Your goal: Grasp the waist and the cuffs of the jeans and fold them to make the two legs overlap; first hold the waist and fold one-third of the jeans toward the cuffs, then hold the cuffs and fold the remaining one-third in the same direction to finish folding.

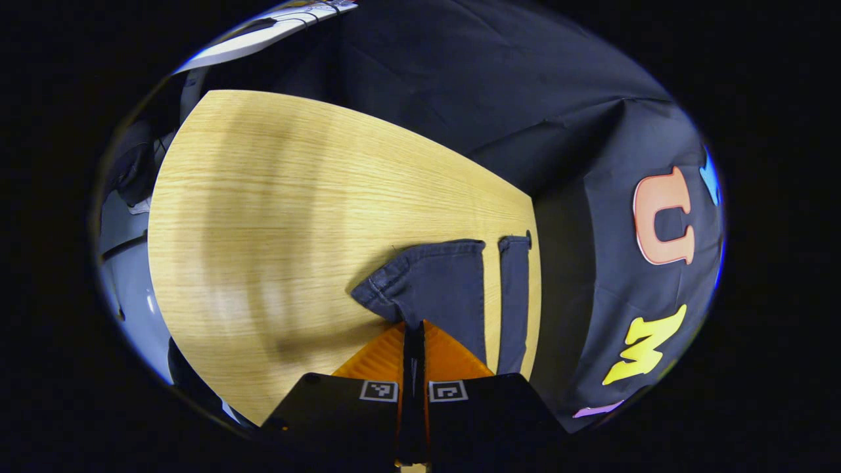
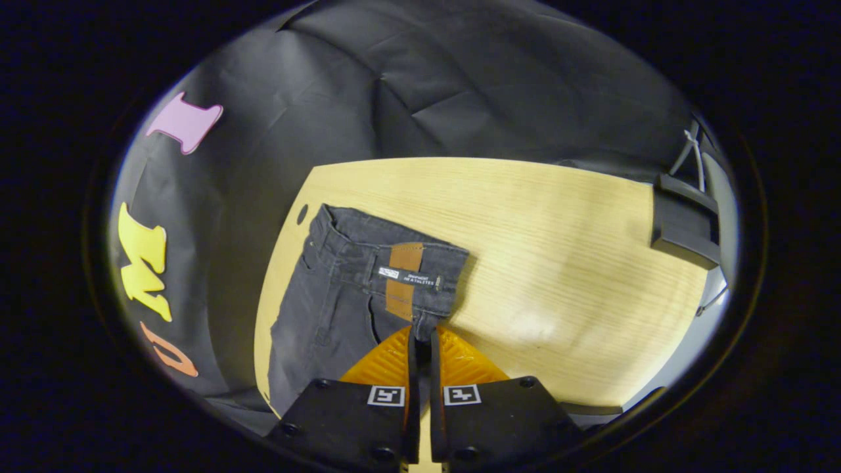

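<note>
Wooden table (image 2: 558, 249): jeans (image 2: 348, 289) hug one edge, both hand-held grippers clamping them.

1. in the left gripper view, the jeans (image 1: 453, 289) lie on the table (image 1: 276, 217), at its right side, with the outer leg along the table's right edge.
2. the two cuffs point away from the camera, side by side, a strip of table between the legs.
3. the left gripper (image 1: 414, 325) sits at the near edge of the nearer leg, its fingers closed together on the cloth there (the cuff beside it is turned up off the table).
4. in the right gripper view, the waist lies at the table's left end, the waistband farthest from the camera.
5. the right gripper (image 2: 420, 332) meets the waistband's near right corner, fingers together.
6. a block-shaped fixture (image 2: 683, 226) sits at the table's far right edge.
</note>
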The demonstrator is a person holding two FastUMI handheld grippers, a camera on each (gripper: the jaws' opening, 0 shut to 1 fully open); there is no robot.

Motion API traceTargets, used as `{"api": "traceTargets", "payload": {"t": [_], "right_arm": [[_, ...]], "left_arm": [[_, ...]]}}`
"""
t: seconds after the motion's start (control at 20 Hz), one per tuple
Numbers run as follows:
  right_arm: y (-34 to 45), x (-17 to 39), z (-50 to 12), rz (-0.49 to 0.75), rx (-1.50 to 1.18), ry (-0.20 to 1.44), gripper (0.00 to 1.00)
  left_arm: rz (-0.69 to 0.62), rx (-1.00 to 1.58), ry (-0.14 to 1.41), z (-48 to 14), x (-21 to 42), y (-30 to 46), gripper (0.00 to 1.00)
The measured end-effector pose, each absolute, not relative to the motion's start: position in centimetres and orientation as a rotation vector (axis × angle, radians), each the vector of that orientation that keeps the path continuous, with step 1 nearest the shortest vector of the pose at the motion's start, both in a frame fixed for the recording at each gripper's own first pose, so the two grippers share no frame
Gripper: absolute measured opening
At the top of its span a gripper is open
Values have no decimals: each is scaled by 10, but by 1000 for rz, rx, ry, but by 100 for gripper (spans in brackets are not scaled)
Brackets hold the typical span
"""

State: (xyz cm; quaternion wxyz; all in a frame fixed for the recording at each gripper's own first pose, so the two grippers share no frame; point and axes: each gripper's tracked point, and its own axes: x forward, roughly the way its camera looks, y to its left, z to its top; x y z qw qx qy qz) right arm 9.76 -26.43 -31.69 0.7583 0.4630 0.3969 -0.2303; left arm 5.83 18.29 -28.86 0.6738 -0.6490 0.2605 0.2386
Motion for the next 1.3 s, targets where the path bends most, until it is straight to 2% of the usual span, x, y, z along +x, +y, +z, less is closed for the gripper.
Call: {"api": "traceTargets", "payload": {"t": [0.15,0.45,0.65,0.85,0.9,1.0,1.3], "right_arm": [[-261,103,-286,-440,1032,818,7],[-239,149,-225,-332,1109,750,7],[-232,189,-197,-277,1144,740,7],[-226,232,-187,-255,1179,741,7],[-226,245,-186,-252,1193,739,7],[-224,271,-189,-245,1188,738,7],[-215,342,-210,-249,1200,729,7]], "left_arm": [[501,-1494,543,-265,68,183,4],[442,-1551,469,-206,102,188,4],[450,-1597,460,-181,139,197,3],[498,-1673,459,-178,187,211,3],[508,-1673,464,-179,198,212,0],[512,-1653,477,-183,220,213,3],[511,-1581,513,-189,297,211,3]]}}
